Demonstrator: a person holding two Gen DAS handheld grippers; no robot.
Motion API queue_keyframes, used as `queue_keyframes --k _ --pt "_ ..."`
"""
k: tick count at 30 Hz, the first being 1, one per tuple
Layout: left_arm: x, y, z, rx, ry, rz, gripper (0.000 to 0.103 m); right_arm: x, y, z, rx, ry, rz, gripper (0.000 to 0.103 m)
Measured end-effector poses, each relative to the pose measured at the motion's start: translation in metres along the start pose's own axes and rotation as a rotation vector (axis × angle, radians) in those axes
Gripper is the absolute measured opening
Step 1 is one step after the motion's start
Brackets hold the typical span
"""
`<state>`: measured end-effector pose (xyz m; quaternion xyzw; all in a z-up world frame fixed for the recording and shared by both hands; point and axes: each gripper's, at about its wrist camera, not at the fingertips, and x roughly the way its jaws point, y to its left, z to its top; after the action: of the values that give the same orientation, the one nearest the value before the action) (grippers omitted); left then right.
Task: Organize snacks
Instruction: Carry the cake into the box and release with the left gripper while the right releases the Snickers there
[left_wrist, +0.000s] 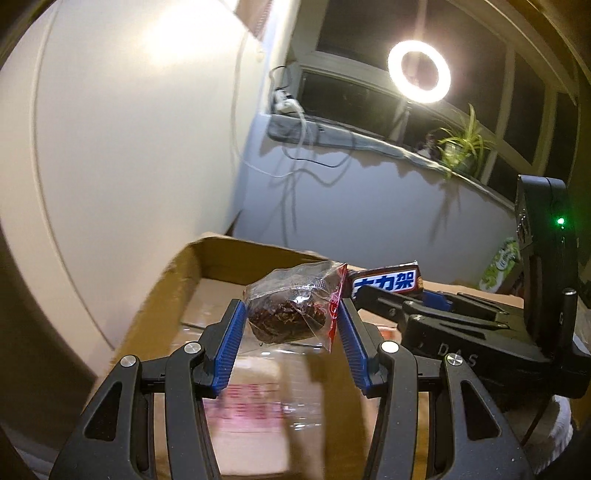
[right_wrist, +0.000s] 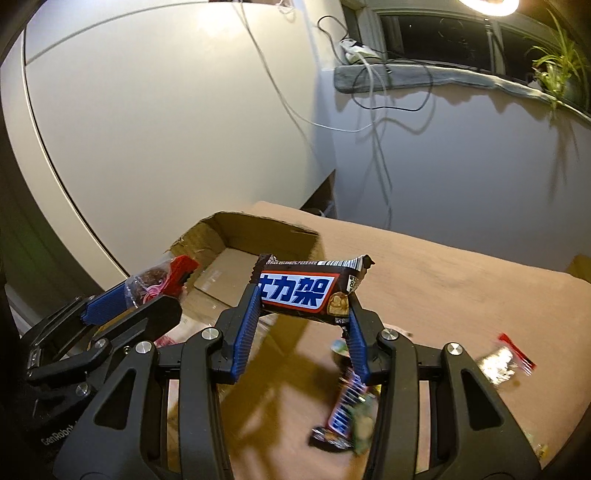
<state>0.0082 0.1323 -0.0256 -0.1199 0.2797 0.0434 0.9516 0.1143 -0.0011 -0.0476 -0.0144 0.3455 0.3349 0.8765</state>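
My left gripper (left_wrist: 291, 314) is shut on a clear packet of dark brown snack with a red edge (left_wrist: 291, 308), held above an open cardboard box (left_wrist: 221, 254). My right gripper (right_wrist: 301, 314) is shut on a brown Snickers bar with a blue and white label (right_wrist: 306, 290), held above the table just right of the box (right_wrist: 236, 230). The right gripper with the bar (left_wrist: 388, 282) shows in the left wrist view, close to the right. The left gripper with its packet (right_wrist: 147, 288) shows at the left of the right wrist view.
A brown table (right_wrist: 443, 280) holds another Snickers bar (right_wrist: 343, 410), a small green packet (right_wrist: 364, 424) and a silvery packet with a red edge (right_wrist: 502, 363). A green box (left_wrist: 500, 267) stands at the right. White walls, cables, a ring light (left_wrist: 419, 72) and a plant (left_wrist: 461, 144) are behind.
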Motion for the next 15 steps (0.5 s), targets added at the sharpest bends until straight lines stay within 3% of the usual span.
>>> queue_keyframes --k 15 --pt "0.0 0.038 -0.002 -0.068 0.015 0.064 0.054 0.052 0.033 0.01 -0.042 0.068 0.04 0.046"
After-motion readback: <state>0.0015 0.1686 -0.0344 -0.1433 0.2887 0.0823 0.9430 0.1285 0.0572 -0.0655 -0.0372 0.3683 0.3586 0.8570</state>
